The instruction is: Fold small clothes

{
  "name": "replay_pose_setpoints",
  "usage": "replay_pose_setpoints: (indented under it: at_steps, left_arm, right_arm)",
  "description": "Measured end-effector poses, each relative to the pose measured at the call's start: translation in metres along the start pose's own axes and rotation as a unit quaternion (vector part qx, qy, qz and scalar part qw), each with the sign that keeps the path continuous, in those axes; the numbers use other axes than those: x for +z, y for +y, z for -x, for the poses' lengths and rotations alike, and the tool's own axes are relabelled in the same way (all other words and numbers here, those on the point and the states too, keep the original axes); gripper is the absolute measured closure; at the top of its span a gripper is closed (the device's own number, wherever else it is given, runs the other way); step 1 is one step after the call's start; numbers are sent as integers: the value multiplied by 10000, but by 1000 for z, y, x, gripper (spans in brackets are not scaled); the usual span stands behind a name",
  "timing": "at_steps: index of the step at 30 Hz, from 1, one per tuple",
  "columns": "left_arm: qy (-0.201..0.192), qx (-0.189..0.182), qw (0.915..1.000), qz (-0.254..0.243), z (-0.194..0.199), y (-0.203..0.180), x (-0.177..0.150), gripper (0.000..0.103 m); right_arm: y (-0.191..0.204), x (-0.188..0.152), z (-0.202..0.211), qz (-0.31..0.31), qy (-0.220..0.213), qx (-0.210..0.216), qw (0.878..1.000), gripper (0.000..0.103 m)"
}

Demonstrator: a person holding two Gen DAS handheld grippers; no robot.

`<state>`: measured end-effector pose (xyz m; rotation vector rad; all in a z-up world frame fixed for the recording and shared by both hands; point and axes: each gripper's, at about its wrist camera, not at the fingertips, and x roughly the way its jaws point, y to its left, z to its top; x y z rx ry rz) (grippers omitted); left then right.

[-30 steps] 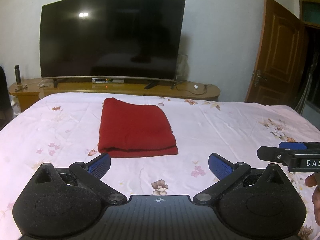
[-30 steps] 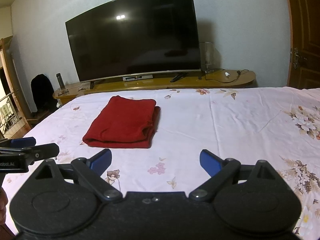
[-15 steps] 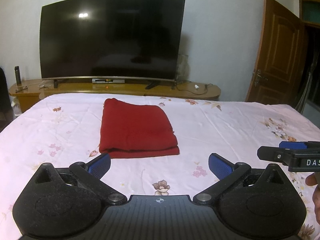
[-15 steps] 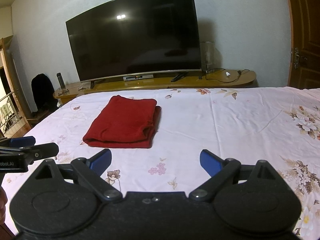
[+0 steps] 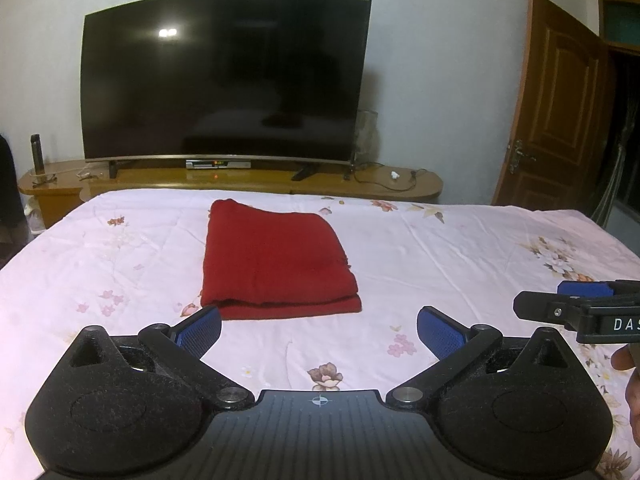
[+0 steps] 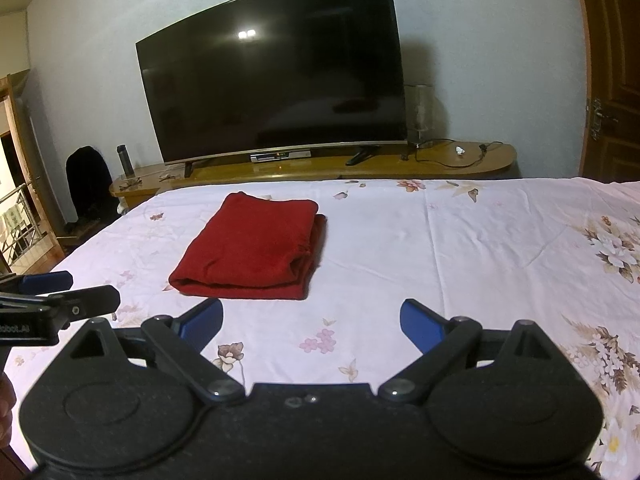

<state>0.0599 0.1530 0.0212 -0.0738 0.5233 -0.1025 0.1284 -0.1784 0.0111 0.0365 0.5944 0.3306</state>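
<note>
Left gripper (image 5: 319, 330): jaws spread wide, holding nothing, above the bed (image 5: 460, 248). Right gripper (image 6: 312, 322): same, empty. Folded red garment (image 5: 272, 264) lies flat on the bed just beyond, untouched.

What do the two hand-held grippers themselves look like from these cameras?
Both match. The left hand-held gripper and the right hand-held gripper have matte black bodies with rounded lobes, silver pivot screws and blue textured finger pads. White lettering, partly cut off, marks their sides. No cables or sleeves show.
</note>
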Motion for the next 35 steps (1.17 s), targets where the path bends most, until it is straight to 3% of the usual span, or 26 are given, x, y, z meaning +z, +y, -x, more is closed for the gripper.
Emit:
replay_pose_setpoints:
  at_steps: [35]
  left_arm:
    - [-144, -62, 9999, -50, -3, 2, 1, 0]
  right_arm:
    - [0, 5, -4, 8, 4, 80, 10000, 7]
